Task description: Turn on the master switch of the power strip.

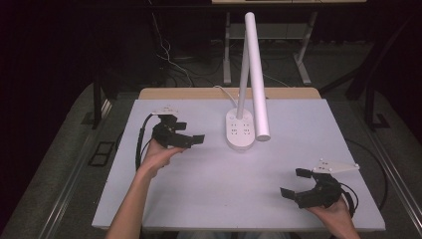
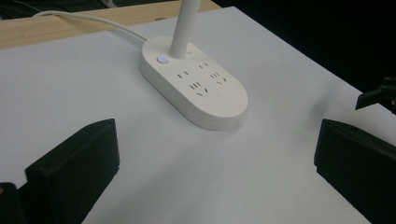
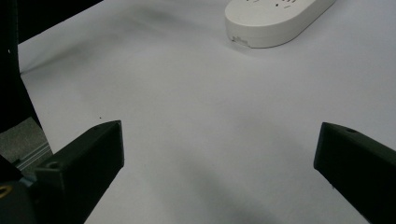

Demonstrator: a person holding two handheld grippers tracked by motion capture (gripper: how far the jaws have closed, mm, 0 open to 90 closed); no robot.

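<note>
The left gripper [image 1: 191, 135] hung wide open, jaws spread and gripping nothing, just left of the lamp base [image 1: 241, 130], pointing at it. The right gripper [image 1: 293, 184] was spread wide too, empty, well off to the right of the base and nearer the person. In the left gripper view, that far gripper [image 2: 379, 94] peeked in at the right edge, beyond the base [image 2: 196, 86].

And the layout: the white table [image 1: 209, 189] held everything, with a strip of bare wood [image 1: 199, 93] behind the base. The base itself, a white oval with sockets on top, sat near the far middle of the sheet. From it rose a slim stem [image 1: 243, 84], and the long white lamp head [image 1: 257, 74] slanted down over the base's right side. A white cord [image 2: 88, 22] ran from the base's back toward the wood. Smallest of all, a little blue light [image 2: 162, 59] glowed on the base beside the stem.
</note>
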